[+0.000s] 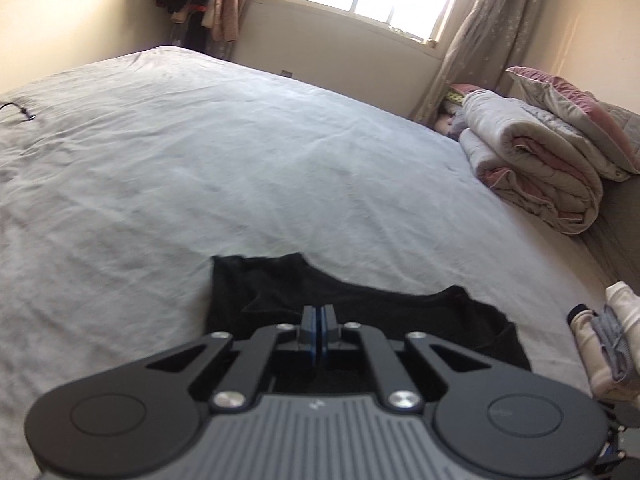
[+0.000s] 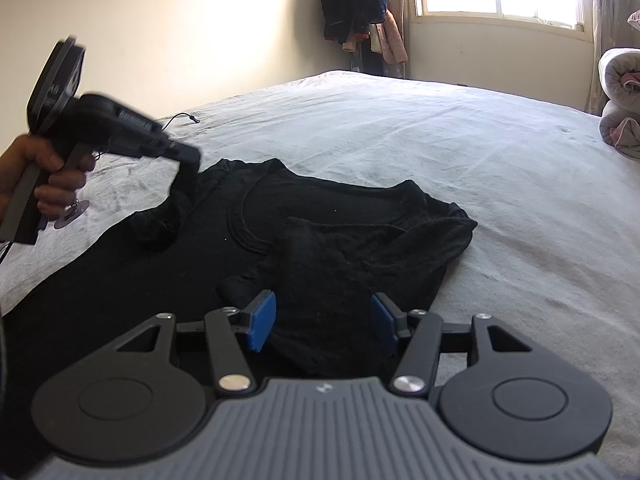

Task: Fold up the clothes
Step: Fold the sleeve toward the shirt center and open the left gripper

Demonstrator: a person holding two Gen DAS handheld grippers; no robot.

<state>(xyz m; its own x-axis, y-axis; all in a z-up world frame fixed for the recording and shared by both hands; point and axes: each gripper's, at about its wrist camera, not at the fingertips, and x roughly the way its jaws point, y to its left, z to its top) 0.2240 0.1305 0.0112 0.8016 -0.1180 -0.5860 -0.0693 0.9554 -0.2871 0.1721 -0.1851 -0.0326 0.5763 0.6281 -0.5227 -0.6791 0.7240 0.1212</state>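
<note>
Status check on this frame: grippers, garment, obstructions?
Left gripper shut on black cotton T-shirt, lifting its sleeve. Right gripper open above shirt. Nothing in the way on grey bedsheet.

The left claw (image 2: 188, 160) is motion-blurred, perhaps pinching the black shirt (image 2: 320, 232); the shirt's lower half hides behind the right claw (image 2: 323, 322).

Little here can be read. On my right claw (image 2: 323, 322), a small pale logo mark sits behind the fingers on its ribbed grey housing (image 2: 324, 432). My left claw (image 2: 188, 160), seen from the side, carries raised lettering along its body, perhaps a brand, too blurred to read.
</note>
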